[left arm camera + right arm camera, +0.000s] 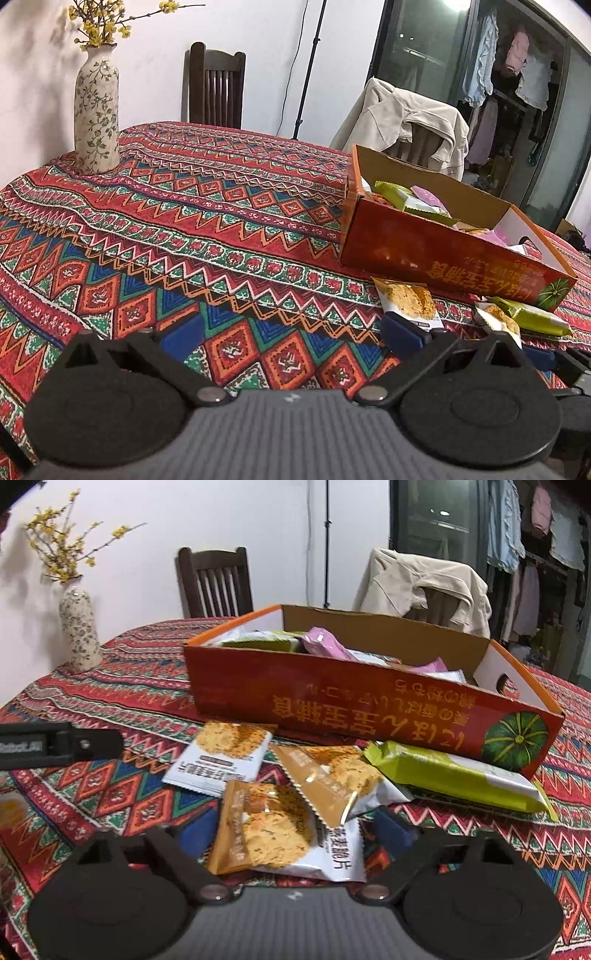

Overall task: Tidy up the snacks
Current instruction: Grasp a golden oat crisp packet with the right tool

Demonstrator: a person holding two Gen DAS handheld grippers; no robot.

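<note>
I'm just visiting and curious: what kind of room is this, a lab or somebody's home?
Most likely a home dining area. A patterned tablecloth covers the table, with a flowered vase on it, wooden chairs beyond, one draped with a beige jacket, and laundry hanging behind glass doors.

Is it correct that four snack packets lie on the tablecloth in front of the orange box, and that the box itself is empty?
Not quite. The orange box is not empty: the right wrist view shows a pink packet and green packets inside it. The rest holds: four packets lie on the tablecloth in front of it, three oat crisp packets and one green packet.
</note>
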